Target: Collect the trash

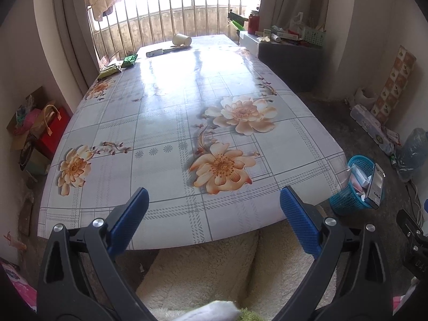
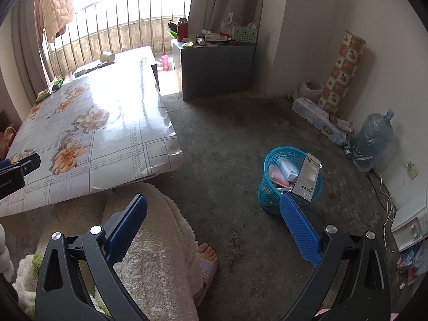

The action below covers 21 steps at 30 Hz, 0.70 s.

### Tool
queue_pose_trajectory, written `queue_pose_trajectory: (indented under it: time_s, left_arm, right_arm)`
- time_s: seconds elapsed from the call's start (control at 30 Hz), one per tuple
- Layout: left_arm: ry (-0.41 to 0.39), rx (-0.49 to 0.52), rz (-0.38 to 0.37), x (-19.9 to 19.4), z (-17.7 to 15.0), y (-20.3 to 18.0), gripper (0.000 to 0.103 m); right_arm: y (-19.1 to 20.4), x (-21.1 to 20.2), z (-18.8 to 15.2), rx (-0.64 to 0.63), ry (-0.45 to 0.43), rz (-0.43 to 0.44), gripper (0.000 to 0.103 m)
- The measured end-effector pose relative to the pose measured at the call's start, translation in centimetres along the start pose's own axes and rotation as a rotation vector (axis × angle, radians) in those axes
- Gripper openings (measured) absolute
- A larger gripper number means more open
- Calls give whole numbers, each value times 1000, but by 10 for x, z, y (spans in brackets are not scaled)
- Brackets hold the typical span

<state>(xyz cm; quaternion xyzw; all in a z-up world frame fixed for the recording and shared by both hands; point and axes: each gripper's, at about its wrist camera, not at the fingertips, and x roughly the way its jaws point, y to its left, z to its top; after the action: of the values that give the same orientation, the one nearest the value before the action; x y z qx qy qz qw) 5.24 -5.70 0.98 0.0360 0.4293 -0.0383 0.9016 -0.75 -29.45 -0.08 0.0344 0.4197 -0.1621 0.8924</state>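
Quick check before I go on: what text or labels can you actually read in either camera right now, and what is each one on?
"CABLE": on the white box leaning in the blue basket; it also shows in the left wrist view.
"RobotAI", roughly, first letter cut off: on the left gripper's black body at the edge of the right wrist view.
Print on the packs by the wall and the green packets on the table: too small to read.

Table cover: glossy plastic sheet, floral print, strong window glare, wrinkled at corner. My left gripper: matt black plastic arms, blue textured pads, shiny metal rivets; right gripper same. Basket: blue plastic mesh. Box in it: printed cardboard, looks smooth. Floor: rough bare concrete, matt. Robe: fluffy cream fleece. Cup: paper. Railing: metal bars.
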Motion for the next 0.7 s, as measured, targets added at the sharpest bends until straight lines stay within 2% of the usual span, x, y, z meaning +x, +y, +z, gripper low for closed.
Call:
queue_pose_trajectory:
  time_s: [0.3, 0.7]
  left_arm:
    - [-4, 25, -21, -5, 2, -15, 94]
    - [-7, 22, -35, -10, 4, -16, 94]
  right_arm:
    - [-8, -4, 2, -4, -12, -17, 96]
    - [-5, -10, 6, -24, -27, -19, 96]
